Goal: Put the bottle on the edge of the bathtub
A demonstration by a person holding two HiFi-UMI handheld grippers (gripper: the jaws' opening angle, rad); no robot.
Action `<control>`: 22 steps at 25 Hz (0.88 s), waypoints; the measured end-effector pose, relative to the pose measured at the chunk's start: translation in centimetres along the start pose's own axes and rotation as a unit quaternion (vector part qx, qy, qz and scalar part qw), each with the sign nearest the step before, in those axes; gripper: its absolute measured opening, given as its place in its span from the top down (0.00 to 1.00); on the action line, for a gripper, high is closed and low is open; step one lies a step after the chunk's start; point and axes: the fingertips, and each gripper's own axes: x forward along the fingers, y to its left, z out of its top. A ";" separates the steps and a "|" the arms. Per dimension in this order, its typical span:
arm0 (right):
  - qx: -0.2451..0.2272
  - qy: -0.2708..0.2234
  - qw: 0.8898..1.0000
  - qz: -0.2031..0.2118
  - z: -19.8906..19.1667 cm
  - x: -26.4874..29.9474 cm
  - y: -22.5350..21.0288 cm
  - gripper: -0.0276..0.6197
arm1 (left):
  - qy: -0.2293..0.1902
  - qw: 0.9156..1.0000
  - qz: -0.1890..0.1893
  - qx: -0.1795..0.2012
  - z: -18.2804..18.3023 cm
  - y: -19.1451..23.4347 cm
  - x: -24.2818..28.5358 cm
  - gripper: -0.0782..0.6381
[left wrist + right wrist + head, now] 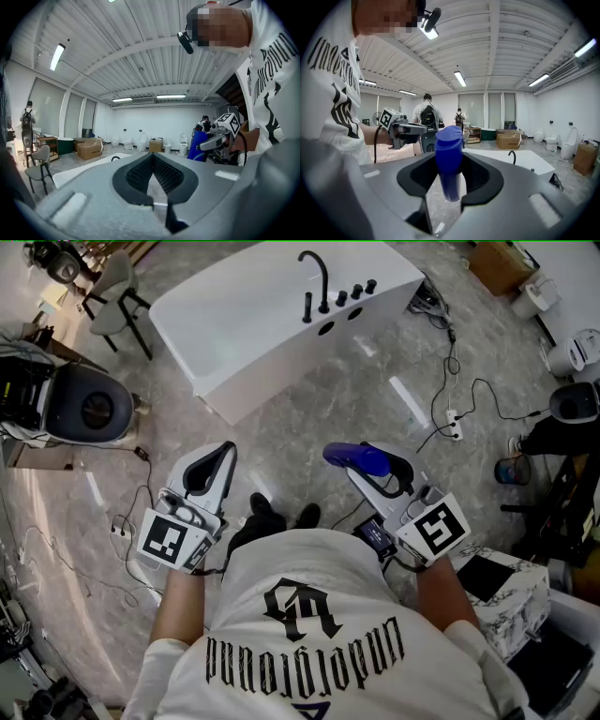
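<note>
A blue bottle [356, 457] with a flip cap is held in my right gripper [377, 468], whose jaws are shut on its body. In the right gripper view the bottle [449, 161] stands upright between the black pads [480, 174]. The white bathtub [253, 324] with a black faucet [319, 282] stands on the floor some way ahead, and the bottle is well short of it. My left gripper [221, 456] hangs level at the left, its pads [140, 171] meeting at the tips with nothing between them. The tub's rim [525, 161] shows beyond the bottle.
A grey chair [117, 287] stands left of the tub, and a round dark toilet [89, 407] sits at the far left. Cables and a power strip [454, 426] lie on the marble floor at the right. A cardboard box [502, 263] is at the top right, and a marbled block [511, 596] is beside my right arm.
</note>
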 end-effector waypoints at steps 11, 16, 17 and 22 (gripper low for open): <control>0.007 0.000 1.000 -0.009 1.7 4.2 0.3 0.72 | -0.009 1.000 0.002 -0.004 0.5 3.6 -1.6 0.88; 0.003 0.001 1.000 -0.009 3.2 8.3 0.9 0.72 | -0.014 1.000 -0.002 -0.004 1.0 7.1 -2.8 0.88; 0.003 0.003 1.000 -0.009 3.5 9.2 1.1 0.72 | -0.015 1.000 -0.003 -0.004 1.1 7.9 -3.1 0.88; -0.004 0.002 1.000 -0.009 4.8 13.7 2.5 0.72 | -0.023 1.000 -0.006 -0.001 1.2 11.8 -5.3 0.88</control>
